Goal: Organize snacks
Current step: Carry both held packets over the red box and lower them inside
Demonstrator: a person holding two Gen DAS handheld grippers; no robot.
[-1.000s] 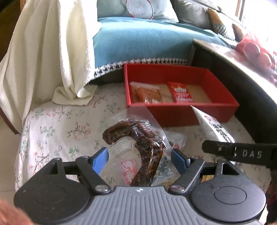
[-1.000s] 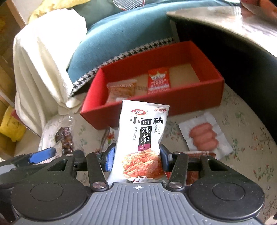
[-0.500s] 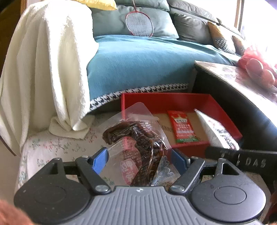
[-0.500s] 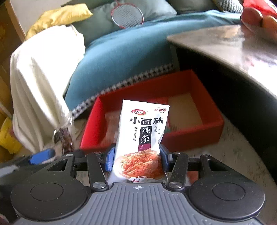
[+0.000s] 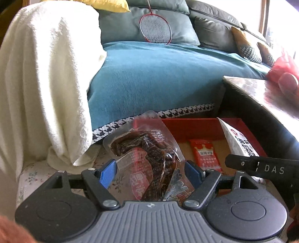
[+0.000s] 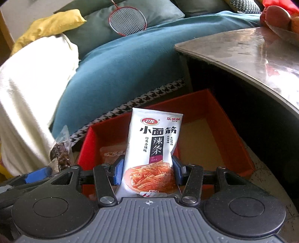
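Observation:
My left gripper [image 5: 150, 171] is shut on a clear pack of dark braised meat [image 5: 147, 155], held upright in front of the red box [image 5: 188, 127]. My right gripper [image 6: 147, 169] is shut on a white spicy-strip packet [image 6: 152, 149], held upright over the red box [image 6: 233, 130]. That packet also shows at the right of the left wrist view [image 5: 239, 142]. A small red sachet [image 5: 204, 155] lies on the box floor. An orange pack [image 6: 112, 154] lies in the box's left part. The meat pack also shows in the right wrist view [image 6: 61, 151].
A blue-covered sofa [image 5: 158, 74] with a badminton racket [image 5: 156, 30] stands behind the box. A white towel [image 5: 46, 74] hangs at left. A dark table with a glossy top [image 6: 252, 52] overhangs at right, with red fruit [image 6: 276, 14] on it. Floral cloth [image 5: 31, 175] lies below.
Both grippers have risen and moved forward toward the red box, each still holding its pack. The white packet now stands over the box interior.

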